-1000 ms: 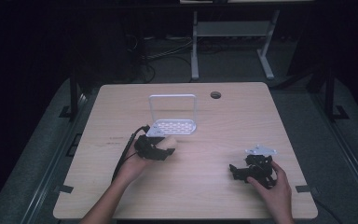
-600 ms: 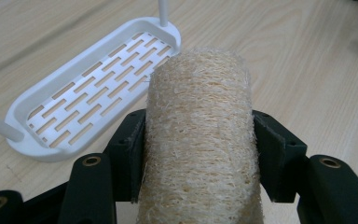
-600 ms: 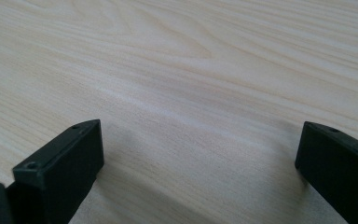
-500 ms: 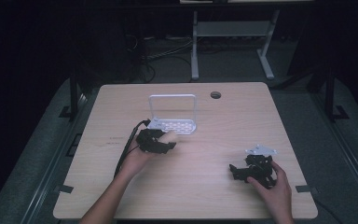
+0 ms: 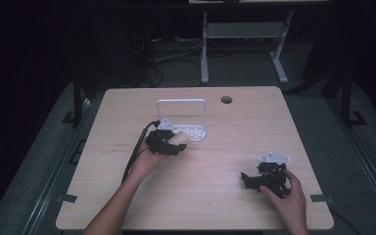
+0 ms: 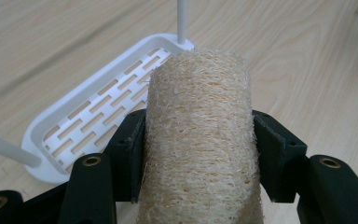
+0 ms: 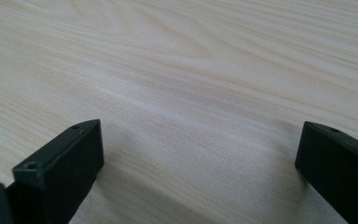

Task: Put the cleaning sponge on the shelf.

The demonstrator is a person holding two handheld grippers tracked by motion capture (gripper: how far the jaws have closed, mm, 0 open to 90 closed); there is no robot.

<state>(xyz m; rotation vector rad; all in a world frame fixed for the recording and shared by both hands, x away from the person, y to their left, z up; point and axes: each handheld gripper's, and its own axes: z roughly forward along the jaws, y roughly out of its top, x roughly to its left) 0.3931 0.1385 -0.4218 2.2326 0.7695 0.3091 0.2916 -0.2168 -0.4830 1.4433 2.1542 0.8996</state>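
A tan fibrous loofah sponge (image 6: 198,135) sits clamped between both black jaws of my left gripper (image 6: 198,154), which is shut on it. In the high view that left gripper (image 5: 169,142) holds the loofah sponge (image 5: 180,140) just at the near left edge of a white slotted rack (image 5: 192,131) with a tall wire loop handle. The rack's slotted tray (image 6: 100,114) lies right behind the sponge. My right gripper (image 5: 254,180) rests low on the table at the front right, open, with only bare wood between its jaws (image 7: 200,177).
The light wooden table (image 5: 196,196) has a round cable hole (image 5: 226,99) near its far edge. A cable (image 5: 134,152) trails from the left gripper toward the front left. Dark floor and a white desk frame (image 5: 240,44) lie beyond the table.
The left gripper has carried the loofah sponge away from me and slightly right, up to the rack's near edge. The right gripper has stayed where it was.
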